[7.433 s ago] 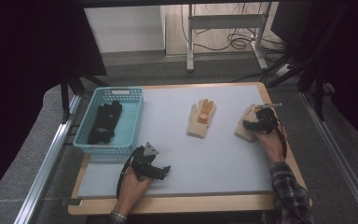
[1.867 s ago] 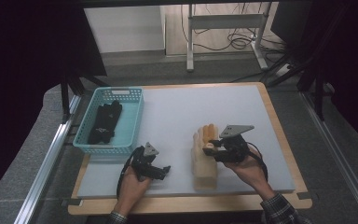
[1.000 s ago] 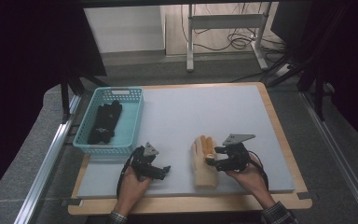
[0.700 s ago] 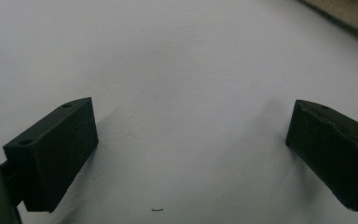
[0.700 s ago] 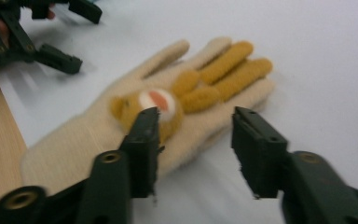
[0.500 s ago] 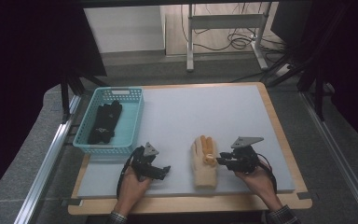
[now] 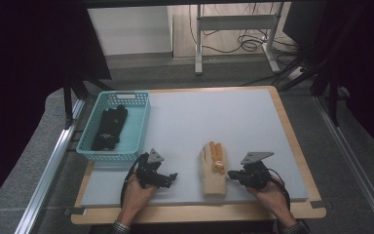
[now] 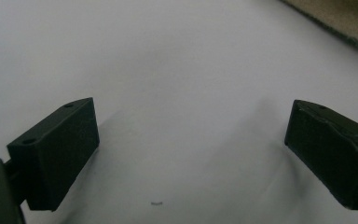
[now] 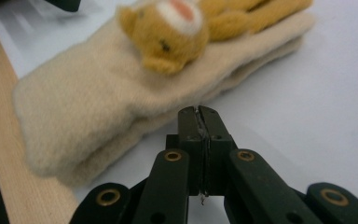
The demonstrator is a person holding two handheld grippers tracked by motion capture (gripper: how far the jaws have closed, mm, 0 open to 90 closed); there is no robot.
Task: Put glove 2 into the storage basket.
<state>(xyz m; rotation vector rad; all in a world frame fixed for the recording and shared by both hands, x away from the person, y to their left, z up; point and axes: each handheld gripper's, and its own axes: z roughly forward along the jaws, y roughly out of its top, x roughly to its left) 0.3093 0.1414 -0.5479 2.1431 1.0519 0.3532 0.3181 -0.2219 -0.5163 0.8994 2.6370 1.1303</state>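
Beige glove beside shut claw

Right claw (image 9: 200,112): jaws just closed together, nothing between, tips just beside beige bear-trimmed glove (image 7: 213,168) lying on white surface (image 7: 224,117). Left claw (image 8: 191,154): jaws wide apart, holding nothing. Glove's fingertips cut off in right gripper view.

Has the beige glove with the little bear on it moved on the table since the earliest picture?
Yes. The beige glove has come from mid-table toward the table's wooden near edge, slightly closer to the blue basket.
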